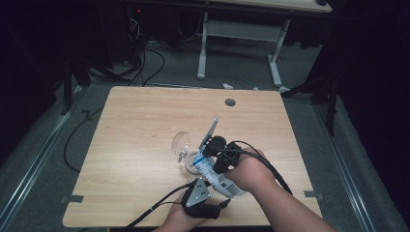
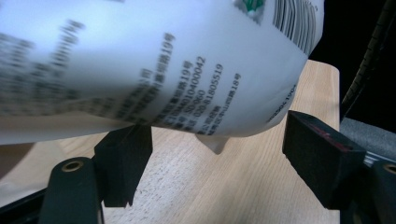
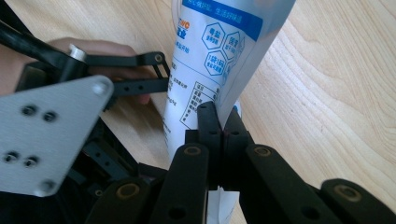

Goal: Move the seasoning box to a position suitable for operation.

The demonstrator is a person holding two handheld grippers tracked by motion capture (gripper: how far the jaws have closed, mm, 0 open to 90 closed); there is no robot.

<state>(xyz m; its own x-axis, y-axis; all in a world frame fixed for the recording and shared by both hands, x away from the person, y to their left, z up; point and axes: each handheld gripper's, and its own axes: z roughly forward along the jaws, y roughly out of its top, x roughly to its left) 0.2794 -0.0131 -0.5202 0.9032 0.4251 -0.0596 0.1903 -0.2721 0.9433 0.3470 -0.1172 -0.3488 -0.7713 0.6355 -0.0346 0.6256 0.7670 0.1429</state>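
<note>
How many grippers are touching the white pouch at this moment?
1. The right gripper is pinched shut on the white pouch. The left gripper stands open under the pouch, its pads apart.

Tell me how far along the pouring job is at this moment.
Done: the right gripper is shut on the white bag, and the bag is tipped with its end over the small dish beside the clear glass. In hand: the left gripper sits under the bag, its fingers apart around it. Whether anything has come out cannot be told. Left: emptying the bag and putting it down.
</note>
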